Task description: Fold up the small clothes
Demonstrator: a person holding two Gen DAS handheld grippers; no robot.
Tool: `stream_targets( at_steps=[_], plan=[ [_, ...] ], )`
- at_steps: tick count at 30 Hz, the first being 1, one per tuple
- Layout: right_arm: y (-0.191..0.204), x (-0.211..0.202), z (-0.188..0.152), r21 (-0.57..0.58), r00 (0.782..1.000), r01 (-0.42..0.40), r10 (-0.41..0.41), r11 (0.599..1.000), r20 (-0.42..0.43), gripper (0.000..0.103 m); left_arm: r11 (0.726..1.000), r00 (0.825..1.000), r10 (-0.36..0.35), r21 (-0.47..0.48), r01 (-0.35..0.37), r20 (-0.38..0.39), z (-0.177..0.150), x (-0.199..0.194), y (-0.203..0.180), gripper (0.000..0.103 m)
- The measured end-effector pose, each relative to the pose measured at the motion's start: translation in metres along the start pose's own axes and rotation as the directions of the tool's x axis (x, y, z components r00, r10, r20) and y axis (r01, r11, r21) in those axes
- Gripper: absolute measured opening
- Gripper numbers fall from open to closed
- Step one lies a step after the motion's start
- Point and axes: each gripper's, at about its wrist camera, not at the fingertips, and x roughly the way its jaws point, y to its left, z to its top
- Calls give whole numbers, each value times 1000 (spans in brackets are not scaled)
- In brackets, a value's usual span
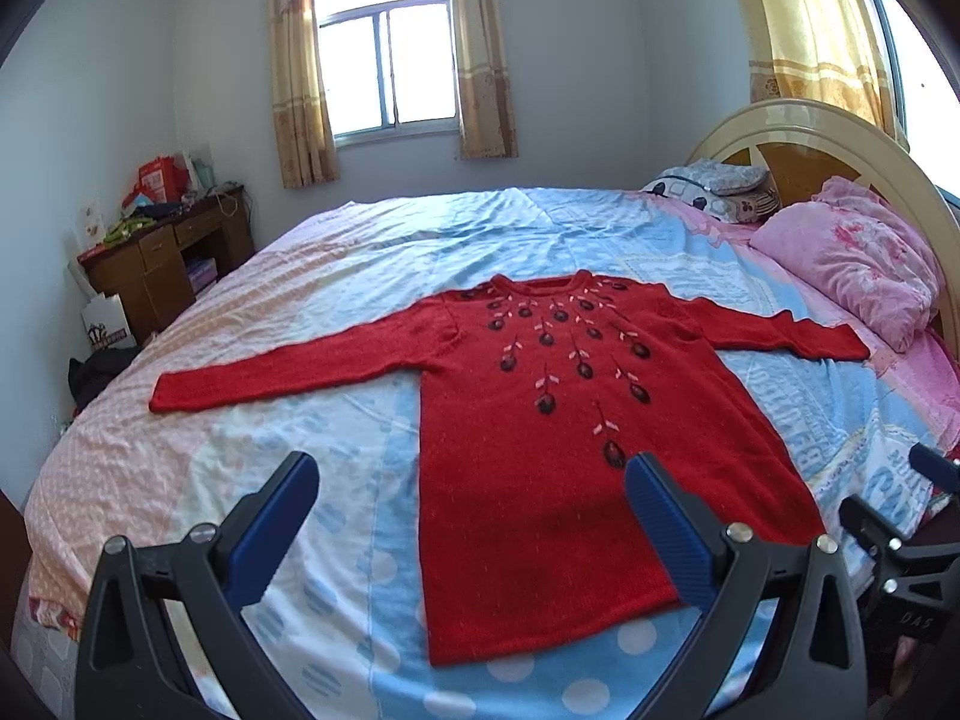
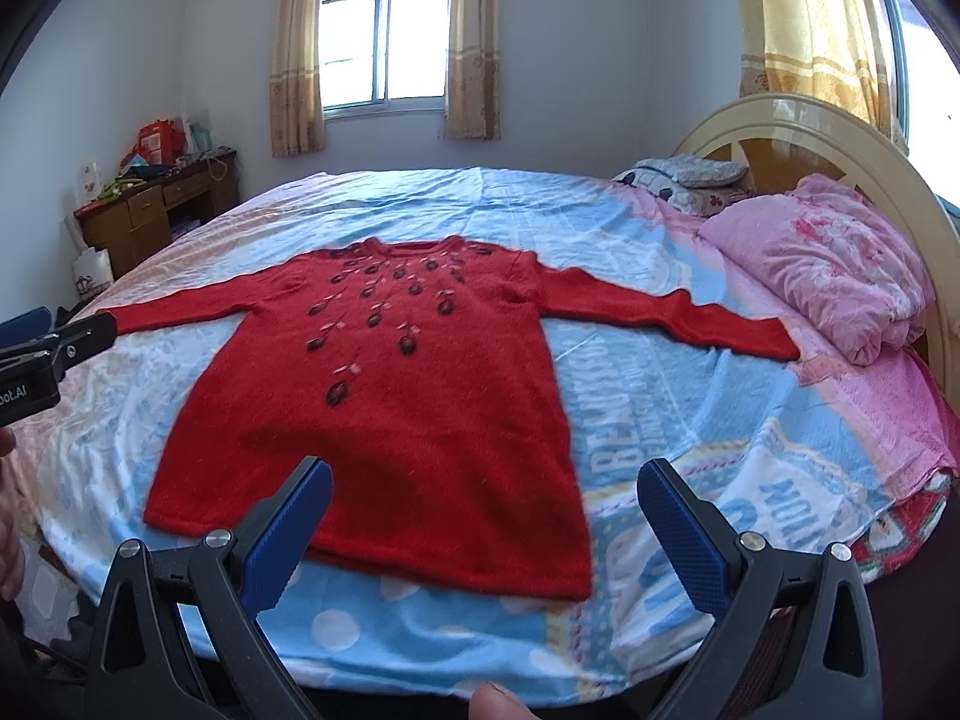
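A red knitted sweater (image 1: 540,450) with dark embroidered flowers lies flat and face up on the bed, both sleeves spread out sideways, hem toward me. It also shows in the right wrist view (image 2: 384,408). My left gripper (image 1: 474,480) is open and empty, held above the hem's left part. My right gripper (image 2: 486,486) is open and empty, above the hem's right corner. The right gripper's body shows at the right edge of the left wrist view (image 1: 900,534), and the left gripper's body at the left edge of the right wrist view (image 2: 54,348).
The bed has a blue and pink patterned sheet (image 1: 336,372). A pink quilt bundle (image 1: 852,258) and pillows (image 1: 714,189) lie by the cream headboard (image 1: 840,138) at right. A wooden desk (image 1: 162,252) with clutter stands far left. A window (image 1: 387,66) is on the far wall.
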Motion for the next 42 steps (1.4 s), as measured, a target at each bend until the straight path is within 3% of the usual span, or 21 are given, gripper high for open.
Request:
stream_targets(
  at_steps=[12,13,15,17,21,24,30,34,39,42],
  plan=[
    [-44,51,21,53,999,34,-34,998,-11,101,998,1000,-25,55,25,9,23,50,-27,103],
    [-46,56,22,53,1000,26,-25,998,-8,98,998,1000,-24,53,24,4,25,58,-30,103],
    [-55,74,25,52,999,13,-11,999,-42,68,999,1000,-31,44,31,-6,27,70,-34,103],
    [-67,96,28,66,996,4,2,998,-92,58,999,1000,-26,41,26,-3,31,85,-40,103],
    [-104,135,36,111,989,33,-16,993,-147,57,998,1000,-18,65,18,-1,36,113,-53,103],
    [-138,159,44,170,983,51,-19,984,-183,46,996,1000,11,92,-12,8,37,137,-58,103],
    [-236,201,58,366,968,161,-74,916,-241,45,995,996,63,75,-58,-62,36,191,-51,103],
    [-297,219,63,439,947,280,-171,854,-271,43,996,988,83,47,-78,-133,29,216,-45,103],
    [-354,231,65,515,925,363,-235,777,-297,42,997,986,71,34,-67,-151,23,218,-50,103],
    [-374,237,66,533,923,370,-236,761,-303,37,998,985,65,30,-61,-159,20,219,-51,103]
  ],
)
